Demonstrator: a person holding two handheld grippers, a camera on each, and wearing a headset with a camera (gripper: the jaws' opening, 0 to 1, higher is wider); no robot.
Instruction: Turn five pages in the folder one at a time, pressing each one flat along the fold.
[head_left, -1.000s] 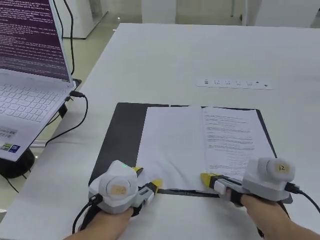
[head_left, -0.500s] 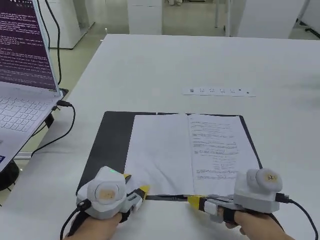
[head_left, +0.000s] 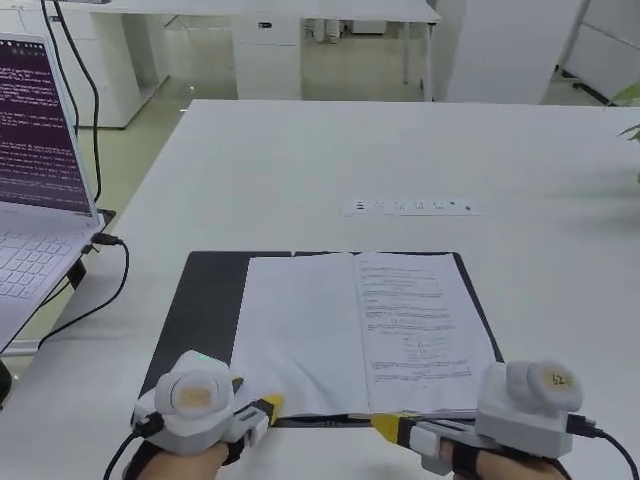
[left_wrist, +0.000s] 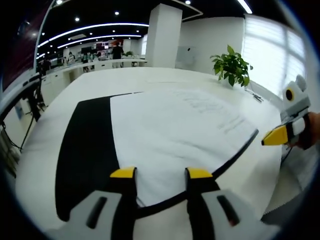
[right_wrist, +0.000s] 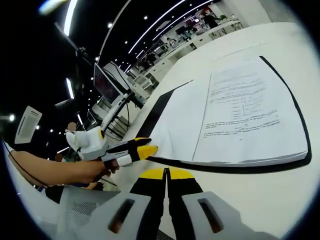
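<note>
Staying at folder (head_left: 205, 300) edge: left hand-held gripper (left_wrist: 161, 173)

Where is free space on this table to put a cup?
Free: white table beyond the flat white power strip, and right of the open black folder. Crowded: near edge, with left gripper and right gripper; left side, by the silver laptop.

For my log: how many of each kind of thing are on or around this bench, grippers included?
grippers: 2 (left gripper, right gripper)
folder: 1
laptop: 1
power strip: 1
plant: 1
Total: 6
</note>
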